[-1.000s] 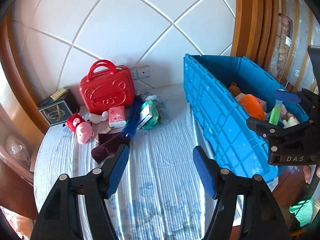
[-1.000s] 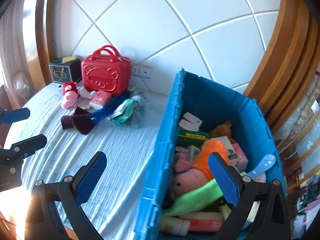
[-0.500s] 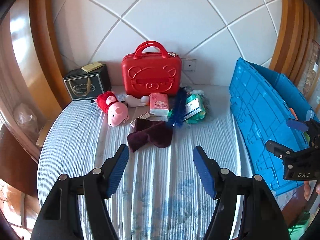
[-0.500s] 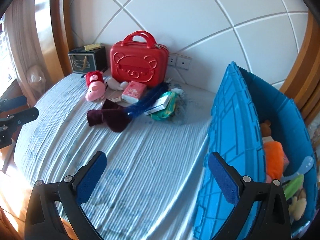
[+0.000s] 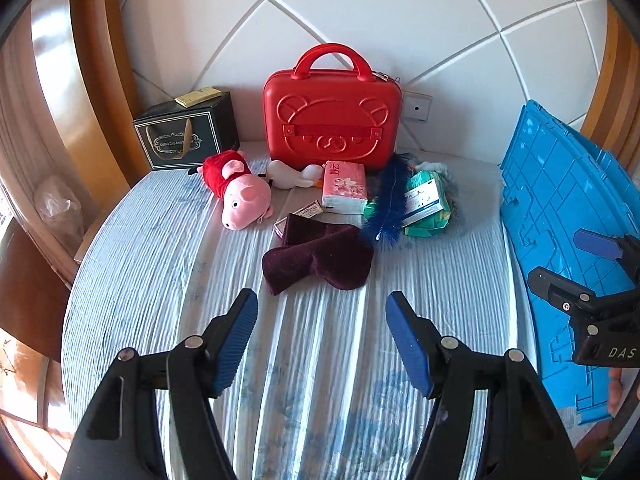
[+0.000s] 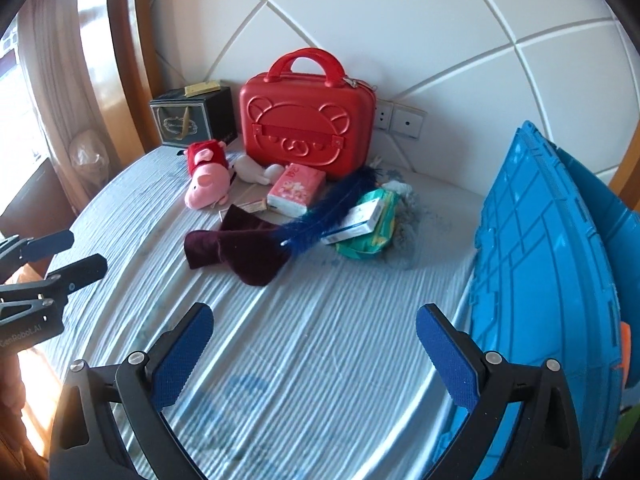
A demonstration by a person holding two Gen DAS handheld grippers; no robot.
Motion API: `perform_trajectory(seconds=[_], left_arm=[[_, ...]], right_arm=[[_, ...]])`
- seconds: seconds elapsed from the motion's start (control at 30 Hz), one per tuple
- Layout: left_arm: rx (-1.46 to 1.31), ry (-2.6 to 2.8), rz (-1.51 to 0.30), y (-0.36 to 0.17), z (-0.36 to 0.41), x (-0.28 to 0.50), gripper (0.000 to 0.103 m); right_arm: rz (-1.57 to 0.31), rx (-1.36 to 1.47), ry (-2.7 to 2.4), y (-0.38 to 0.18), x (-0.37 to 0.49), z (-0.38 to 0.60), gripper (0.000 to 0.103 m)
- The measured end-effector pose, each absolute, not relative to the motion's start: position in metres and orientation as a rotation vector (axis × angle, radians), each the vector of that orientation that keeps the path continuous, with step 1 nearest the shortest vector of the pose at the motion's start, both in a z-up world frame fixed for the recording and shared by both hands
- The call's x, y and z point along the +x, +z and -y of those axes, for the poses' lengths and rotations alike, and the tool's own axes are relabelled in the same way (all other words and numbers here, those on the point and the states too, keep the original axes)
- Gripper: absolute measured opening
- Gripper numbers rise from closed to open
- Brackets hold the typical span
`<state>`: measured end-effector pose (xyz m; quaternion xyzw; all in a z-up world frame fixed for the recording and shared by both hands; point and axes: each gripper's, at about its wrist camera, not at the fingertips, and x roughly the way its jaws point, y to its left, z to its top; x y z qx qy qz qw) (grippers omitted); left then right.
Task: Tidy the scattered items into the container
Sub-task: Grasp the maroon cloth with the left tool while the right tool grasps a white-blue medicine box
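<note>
Across the striped bedcover (image 5: 320, 360) ahead of me lies what is left to tidy: a maroon velvet pouch (image 5: 320, 258) nearest, a blue feather (image 6: 332, 210), a pink tissue pack (image 5: 344, 186), a green packet with a white box on it (image 5: 426, 204), a pink pig plush (image 5: 240, 190) and a small white toy (image 5: 292, 174), all clustered in front of the red bear case (image 5: 332, 120). My left gripper (image 5: 320, 340) and right gripper (image 6: 314, 356) both hang released, nothing between the pads. On my right stands the blue crate (image 6: 540, 260); only an orange sliver shows inside. I judge several pickups remain, the pouch likeliest first.
</note>
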<state>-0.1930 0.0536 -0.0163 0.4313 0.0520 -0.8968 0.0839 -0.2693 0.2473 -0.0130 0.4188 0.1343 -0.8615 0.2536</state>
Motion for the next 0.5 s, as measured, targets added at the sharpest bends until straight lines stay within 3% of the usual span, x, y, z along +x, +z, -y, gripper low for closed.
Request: perform_trajectory(seconds=[0.5], left_arm=[[1.428,-2.725,-0.117,-0.066,-0.021,-0.285,0.066]], right_arm=[[-0.238,1.345,-2.408,-0.064,-0.344,-0.230,0.103]])
